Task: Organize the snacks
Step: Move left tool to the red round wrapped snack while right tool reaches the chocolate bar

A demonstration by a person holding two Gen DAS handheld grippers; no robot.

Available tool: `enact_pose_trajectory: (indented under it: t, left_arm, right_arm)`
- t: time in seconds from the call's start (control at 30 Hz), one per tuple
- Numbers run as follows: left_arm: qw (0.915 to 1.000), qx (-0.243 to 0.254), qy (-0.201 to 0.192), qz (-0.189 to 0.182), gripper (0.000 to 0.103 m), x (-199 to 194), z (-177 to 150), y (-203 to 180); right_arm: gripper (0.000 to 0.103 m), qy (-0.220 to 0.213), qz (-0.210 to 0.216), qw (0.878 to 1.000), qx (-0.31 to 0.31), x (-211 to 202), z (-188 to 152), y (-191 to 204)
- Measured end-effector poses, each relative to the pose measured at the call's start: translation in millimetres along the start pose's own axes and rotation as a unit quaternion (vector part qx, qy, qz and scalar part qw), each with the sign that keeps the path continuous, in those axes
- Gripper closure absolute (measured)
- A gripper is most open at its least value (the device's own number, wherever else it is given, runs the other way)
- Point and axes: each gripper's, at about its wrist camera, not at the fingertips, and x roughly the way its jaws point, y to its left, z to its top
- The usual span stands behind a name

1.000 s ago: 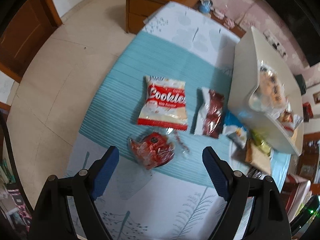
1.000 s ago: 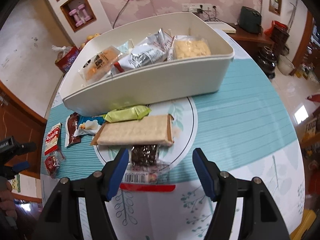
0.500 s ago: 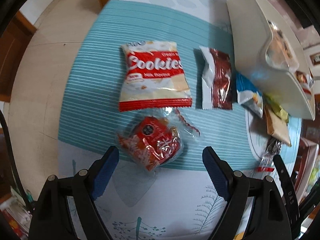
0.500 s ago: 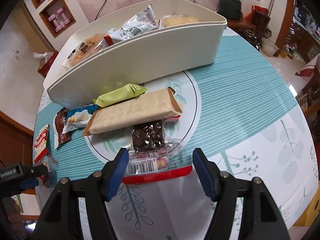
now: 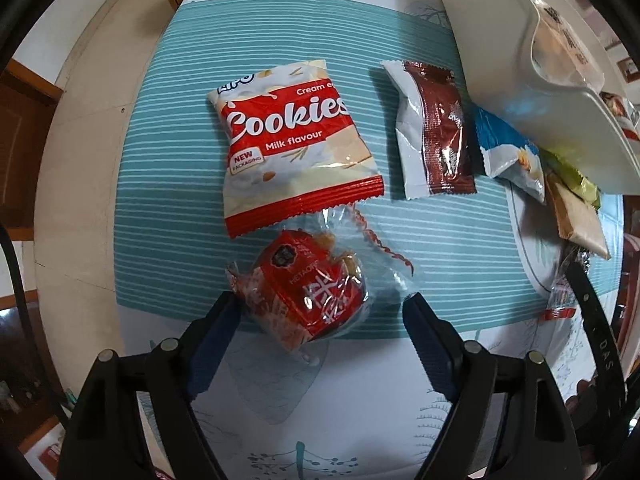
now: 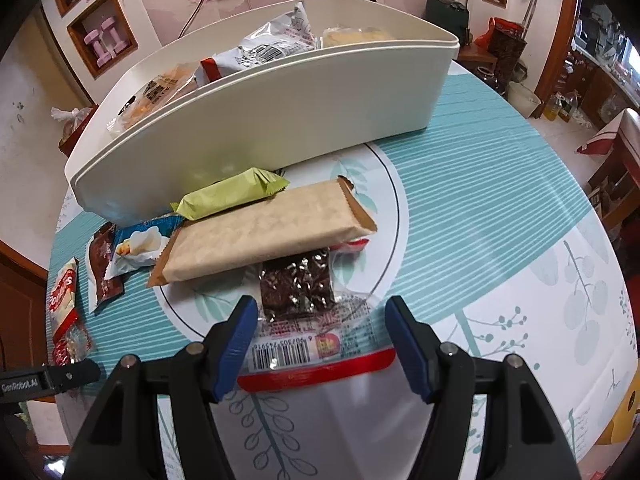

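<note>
Hovering over the counter's [image 5: 168,184] teal-striped cloth, the left claw [image 5: 322,310] is pointing straight down with its blue pads spread on either side of a red wrapped pastry [image 5: 310,290]; its jaws have just been closing a little, the left pad is lying just beside the crinkled wrapper and the right pad is standing apart from it, so nothing is being gripped. Just above the pastry in that view, a red and white cookies bag [image 5: 294,146] is lying flat, its lower edge overlapping the pastry's clear wrapper. To its right a brown and white packet [image 5: 434,130] is resting on the cloth, then a blue and white packet [image 5: 510,154] touching the wall of the cream bin [image 5: 500,76], which is holding several snacks already. Further right, seen from the right wrist, a green bar [image 6: 232,196] is leaning against the bin's wall [image 6: 300,120], and a long tan bar [image 6: 264,232] is lying across a clear packet holding a dark chocolate square [image 6: 298,286]. The right claw [image 6: 320,322] is hanging tilted downward, half open, its pads flanking that clear packet's barcode end without pressing it.
</note>
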Motion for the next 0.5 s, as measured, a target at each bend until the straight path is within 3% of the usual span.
enact_pose_trajectory:
  t: [0.23, 0.5]
  left_arm:
    - [0.9996, 0.015, 0.0, 0.025, 0.032, 2.9, -4.2, -15.9]
    - [0.9994, 0.012, -0.01, 0.03, 0.044, -3.6, -14.0, -5.1]
  right_arm:
    - [0.032, -0.007, -0.01, 1.0, -0.019, 4.4, -1.7, 3.9]
    - [0.032, -0.017, -0.005, 0.999, -0.038, 7.2, 1.8, 10.9]
